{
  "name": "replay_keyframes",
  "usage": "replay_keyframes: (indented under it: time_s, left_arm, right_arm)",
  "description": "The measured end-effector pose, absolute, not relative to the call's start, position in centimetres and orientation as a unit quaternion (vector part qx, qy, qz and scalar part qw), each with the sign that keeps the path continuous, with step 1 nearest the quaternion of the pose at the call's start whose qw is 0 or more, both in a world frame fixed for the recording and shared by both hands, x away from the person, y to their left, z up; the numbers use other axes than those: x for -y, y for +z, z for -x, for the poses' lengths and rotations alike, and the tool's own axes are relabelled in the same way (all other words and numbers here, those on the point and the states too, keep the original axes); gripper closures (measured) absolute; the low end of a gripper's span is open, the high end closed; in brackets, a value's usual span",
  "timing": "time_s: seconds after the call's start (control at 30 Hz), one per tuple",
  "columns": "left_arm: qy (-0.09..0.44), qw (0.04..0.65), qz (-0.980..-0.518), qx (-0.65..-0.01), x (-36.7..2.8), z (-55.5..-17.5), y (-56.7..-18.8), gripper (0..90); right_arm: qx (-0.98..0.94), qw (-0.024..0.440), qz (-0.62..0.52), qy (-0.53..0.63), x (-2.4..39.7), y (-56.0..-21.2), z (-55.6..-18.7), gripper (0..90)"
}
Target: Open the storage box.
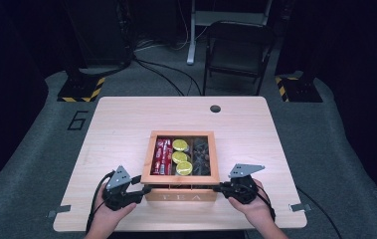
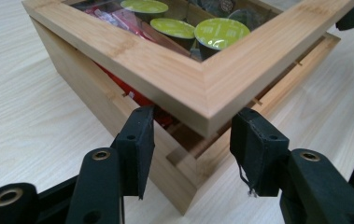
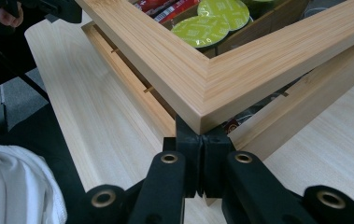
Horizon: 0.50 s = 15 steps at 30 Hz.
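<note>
We have the tea box [image 1: 181,191] low centre on the surface [image 1: 126,119], lid [image 2: 174,79] just cracked above the base, right gripper [image 3: 201,140] pressed together under its corner, left gripper [image 2: 191,135] apart around the other; full opening remains.

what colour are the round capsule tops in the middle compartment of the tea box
Lime green capsule tops, clearest in the left gripper view.

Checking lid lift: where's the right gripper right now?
In the high view the right gripper sits at the tea box's near right corner; its own view shows its shut jaws tucked under the raised lid's corner.
</note>
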<state>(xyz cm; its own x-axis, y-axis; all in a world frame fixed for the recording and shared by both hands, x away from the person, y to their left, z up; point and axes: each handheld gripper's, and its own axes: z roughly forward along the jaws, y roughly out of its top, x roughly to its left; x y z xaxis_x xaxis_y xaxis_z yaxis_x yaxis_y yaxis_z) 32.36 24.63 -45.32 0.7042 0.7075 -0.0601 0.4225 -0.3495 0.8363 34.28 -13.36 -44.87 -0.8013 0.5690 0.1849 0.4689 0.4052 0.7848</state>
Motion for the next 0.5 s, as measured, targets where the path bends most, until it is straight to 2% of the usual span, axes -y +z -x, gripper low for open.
replay_keyframes:
  time_s: [0.3,0.5]
  left_arm:
    - [0.16,0.443,-0.803,-0.365,-24.1,-32.8,-44.2,49.3]
    - [0.162,0.449,-0.793,-0.378,-24.1,-32.8,-43.6,47.0]
  right_arm:
    - [-0.83,0.055,-0.311,0.459,13.5,-44.3,-34.4,87.5]
    - [-0.83,0.073,-0.306,0.46,13.5,-43.5,-34.4,85.1]
